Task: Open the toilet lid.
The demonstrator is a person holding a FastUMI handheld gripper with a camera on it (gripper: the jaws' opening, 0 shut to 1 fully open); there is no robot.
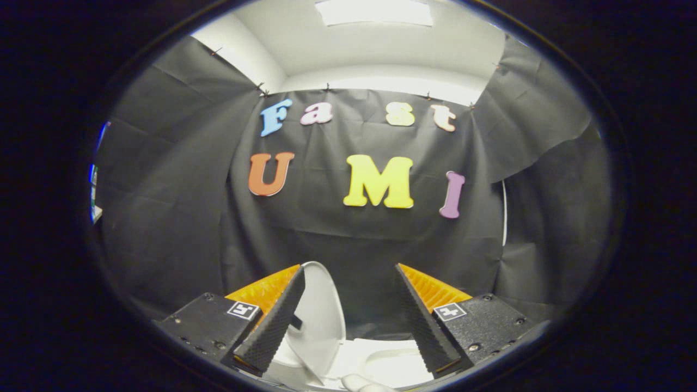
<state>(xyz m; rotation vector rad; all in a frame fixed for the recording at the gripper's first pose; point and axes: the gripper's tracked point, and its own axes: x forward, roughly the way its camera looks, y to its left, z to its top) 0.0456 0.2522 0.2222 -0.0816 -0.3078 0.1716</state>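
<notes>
The white toilet lid (321, 316) stands raised, nearly upright, just ahead of my left finger and partly hidden behind it. Below it lies the white toilet seat and rim (389, 363), between and beneath my fingers. My gripper (351, 272) is open, its two fingers spread wide with only air between the tips. The left finger's pad (275, 324) is close beside the lid's edge; I cannot tell whether it touches. A small white rounded part (364, 384) shows at the very bottom, below the fingers.
Black cloth (179, 218) hangs as the booth's wall behind and on both sides of the toilet. Above it are a white ceiling and a bright ceiling light (375, 12). A thin white cord (504, 212) runs down the cloth on the right.
</notes>
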